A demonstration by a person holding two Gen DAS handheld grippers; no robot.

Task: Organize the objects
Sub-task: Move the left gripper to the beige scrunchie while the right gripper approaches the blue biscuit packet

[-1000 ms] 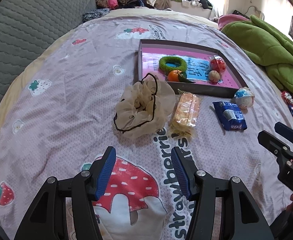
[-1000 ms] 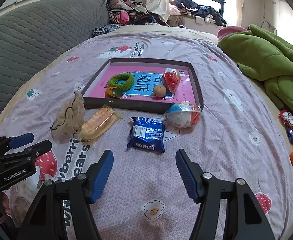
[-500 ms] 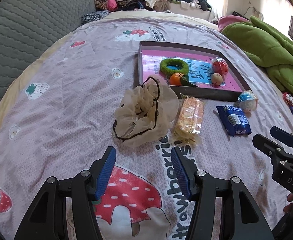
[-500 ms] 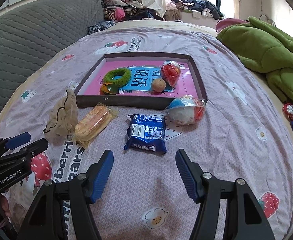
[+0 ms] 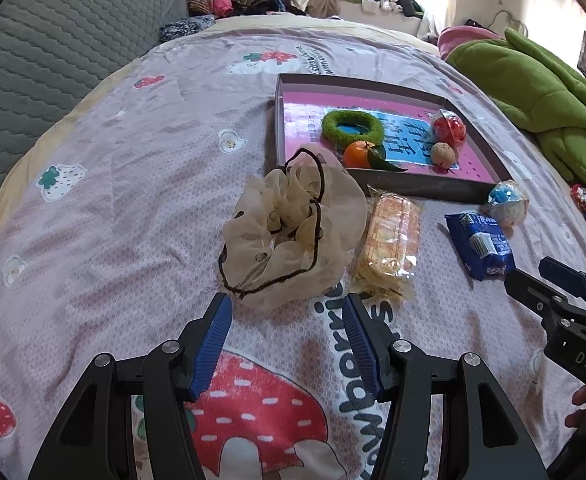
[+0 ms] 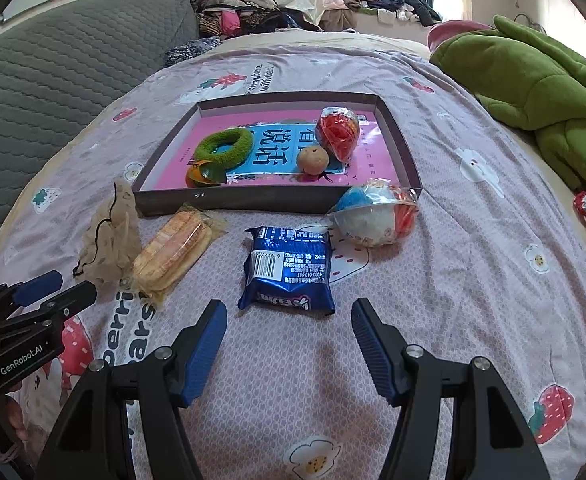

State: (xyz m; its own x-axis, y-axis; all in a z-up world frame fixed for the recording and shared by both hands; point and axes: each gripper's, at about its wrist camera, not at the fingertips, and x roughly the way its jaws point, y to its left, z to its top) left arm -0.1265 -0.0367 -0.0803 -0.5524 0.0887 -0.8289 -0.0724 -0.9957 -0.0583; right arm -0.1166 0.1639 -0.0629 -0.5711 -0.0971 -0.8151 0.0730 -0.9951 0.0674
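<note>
1. Grey quilted cushion (image 6: 65,72): stands along the far left edge of the bed (image 6: 473,240), which carries a pink strawberry-print cover.
2. Left hand-held gripper (image 5: 287,328): jaws apart, nothing between them, low over the cover. The cream scrunchie lies just beyond its fingertips.
3. Cream scrunchie (image 5: 289,232): sheer fabric with dark edging, lying on the cover, its far edge against the near left corner of the box lid. It is the leftmost item in the row.
4. Cracker packet (image 5: 391,240): clear wrapper, lying just right of the scrunchie, apart from the box lid wall.
5. Box lid (image 6: 397,140): shallow, dark-walled, pink inside, resting on the cover beyond the row. It holds a green ring (image 6: 225,148), an orange (image 5: 359,154) at the near left, a brown nut (image 6: 313,159) and a red wrapped ball (image 6: 339,130) at the right.
6. Blue snack packet (image 6: 289,272): barcode side up, lying on the cover right of the cracker packet, directly ahead of the right hand-held gripper.
7. Right hand-held gripper (image 6: 289,336): jaws apart, empty, low over the cover; the blue packet sits just beyond the gap.
8. Blue-and-white wrapped ball (image 6: 373,216): on the cover, at the near right corner of the box lid.
9. Green blanket (image 6: 533,92): heaped at the far right of the bed.
</note>
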